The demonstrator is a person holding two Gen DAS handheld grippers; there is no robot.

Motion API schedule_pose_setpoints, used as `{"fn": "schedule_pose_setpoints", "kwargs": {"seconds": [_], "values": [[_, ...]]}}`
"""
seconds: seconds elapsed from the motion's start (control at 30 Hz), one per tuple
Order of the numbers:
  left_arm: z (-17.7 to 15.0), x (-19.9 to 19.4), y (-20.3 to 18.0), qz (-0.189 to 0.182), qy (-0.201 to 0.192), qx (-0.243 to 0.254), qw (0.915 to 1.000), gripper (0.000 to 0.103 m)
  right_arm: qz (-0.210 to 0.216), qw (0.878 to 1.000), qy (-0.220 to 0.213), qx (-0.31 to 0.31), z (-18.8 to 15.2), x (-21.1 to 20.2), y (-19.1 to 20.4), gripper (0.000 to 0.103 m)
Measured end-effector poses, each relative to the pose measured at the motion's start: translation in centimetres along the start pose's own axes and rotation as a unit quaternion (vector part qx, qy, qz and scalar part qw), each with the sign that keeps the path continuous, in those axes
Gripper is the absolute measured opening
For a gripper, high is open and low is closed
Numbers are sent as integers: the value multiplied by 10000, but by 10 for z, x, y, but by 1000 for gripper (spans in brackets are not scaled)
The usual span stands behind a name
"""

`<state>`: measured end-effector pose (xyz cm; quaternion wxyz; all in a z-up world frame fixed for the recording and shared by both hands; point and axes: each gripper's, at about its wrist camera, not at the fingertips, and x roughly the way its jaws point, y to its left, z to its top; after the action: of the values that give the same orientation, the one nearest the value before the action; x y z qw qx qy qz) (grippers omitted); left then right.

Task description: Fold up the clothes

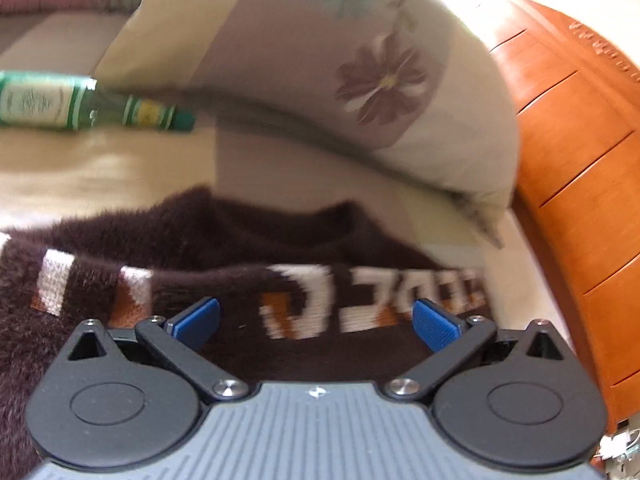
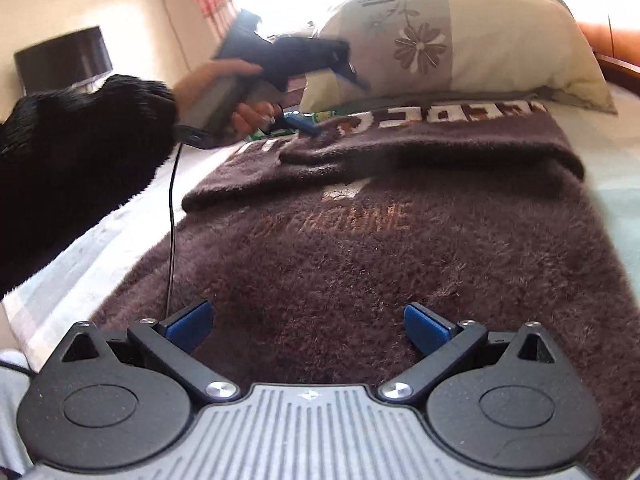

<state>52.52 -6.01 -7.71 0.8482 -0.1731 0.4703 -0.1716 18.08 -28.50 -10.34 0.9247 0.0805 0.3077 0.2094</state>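
Observation:
A fuzzy dark brown sweater (image 2: 360, 248) with white and orange lettering lies flat on the bed, both sleeves folded across its upper part. In the left wrist view the sweater (image 1: 224, 240) fills the lower frame, its lettering just ahead of the fingers. My left gripper (image 1: 316, 320) is open and empty just above the sweater's upper edge; it also shows in the right wrist view (image 2: 308, 124), held in a hand. My right gripper (image 2: 308, 324) is open and empty over the sweater's lower body.
A floral pillow (image 2: 460, 44) lies at the head of the bed, just beyond the sweater. A green bottle (image 1: 80, 104) lies on the sheet to the left. An orange wooden headboard (image 1: 580, 160) stands on the right. A black cable (image 2: 172, 216) hangs from the left gripper.

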Motion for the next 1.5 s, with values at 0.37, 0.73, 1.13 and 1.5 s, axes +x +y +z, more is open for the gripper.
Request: {"fn": "schedule_pose_setpoints", "kwargs": {"seconds": [0.37, 0.73, 1.13, 1.5], "values": [[-9, -36, 4, 11, -44, 158, 9999, 102, -159, 9992, 102, -341, -5, 0, 7, 103], [11, 29, -13, -137, -169, -53, 9997, 102, -222, 9986, 164, -449, -6, 2, 8, 103], [7, 37, -52, -430, -129, 181, 9988, 102, -99, 9998, 148, -21, -6, -6, -5, 103], [-9, -20, -55, -202, 13, 586, 9981, 102, 7, 9997, 126, 210, -5, -10, -14, 103]]}}
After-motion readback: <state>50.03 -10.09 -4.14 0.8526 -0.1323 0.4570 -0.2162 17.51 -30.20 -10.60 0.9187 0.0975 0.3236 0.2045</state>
